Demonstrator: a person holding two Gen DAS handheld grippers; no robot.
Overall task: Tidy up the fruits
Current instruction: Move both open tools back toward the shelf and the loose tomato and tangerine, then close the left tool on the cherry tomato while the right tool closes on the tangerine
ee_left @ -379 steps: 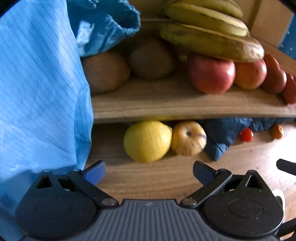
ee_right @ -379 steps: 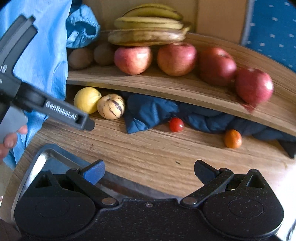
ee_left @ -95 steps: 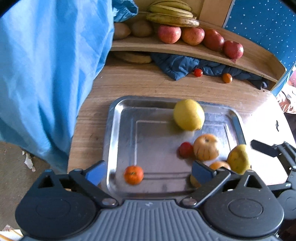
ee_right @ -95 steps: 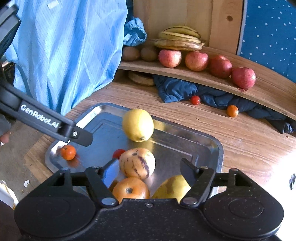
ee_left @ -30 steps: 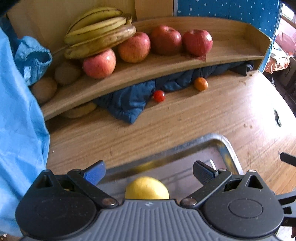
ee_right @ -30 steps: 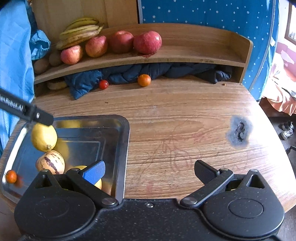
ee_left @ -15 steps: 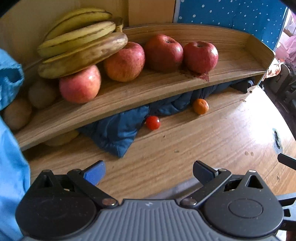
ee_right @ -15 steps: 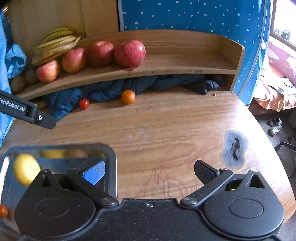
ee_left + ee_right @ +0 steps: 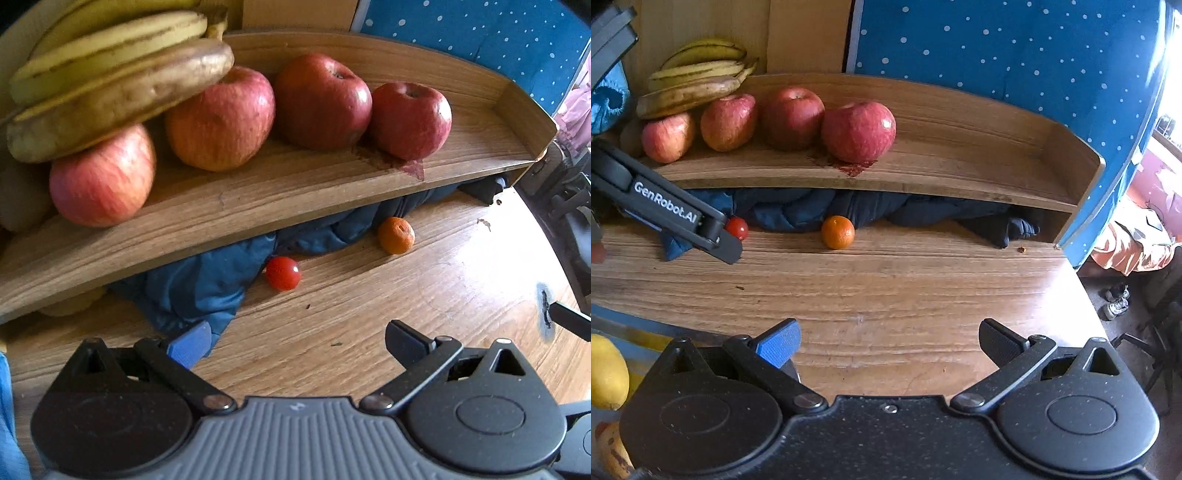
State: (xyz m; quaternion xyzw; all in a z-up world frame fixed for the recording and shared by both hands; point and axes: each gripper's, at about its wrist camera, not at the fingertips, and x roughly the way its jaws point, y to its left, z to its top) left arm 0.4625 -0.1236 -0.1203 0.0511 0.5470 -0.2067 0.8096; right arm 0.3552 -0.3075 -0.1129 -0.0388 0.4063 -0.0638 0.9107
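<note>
A small red tomato [image 9: 283, 273] and a small orange [image 9: 395, 235] lie on the wooden table below the shelf. My left gripper [image 9: 295, 341] is open and empty, a short way in front of the tomato. In the right wrist view the orange [image 9: 837, 232] lies ahead of my right gripper [image 9: 886, 343], which is open and empty; the tomato [image 9: 737, 228] sits just behind the left gripper's finger [image 9: 683, 221]. Several red apples [image 9: 323, 101] and bananas [image 9: 110, 74] rest on the curved wooden shelf [image 9: 258, 199]. A lemon [image 9: 605, 371] lies in the metal tray [image 9: 639, 338] at lower left.
A dark blue cloth [image 9: 207, 284] is bunched under the shelf behind the tomato and orange. A blue dotted wall [image 9: 1015, 55] stands behind the shelf. The table edge [image 9: 1086, 295] drops off at the right, with a burn mark [image 9: 545, 314] on the wood.
Both grippers have moved forward toward the shelf; the tomato and orange loom larger. The tray has slipped out of the left view and almost out of the right view.
</note>
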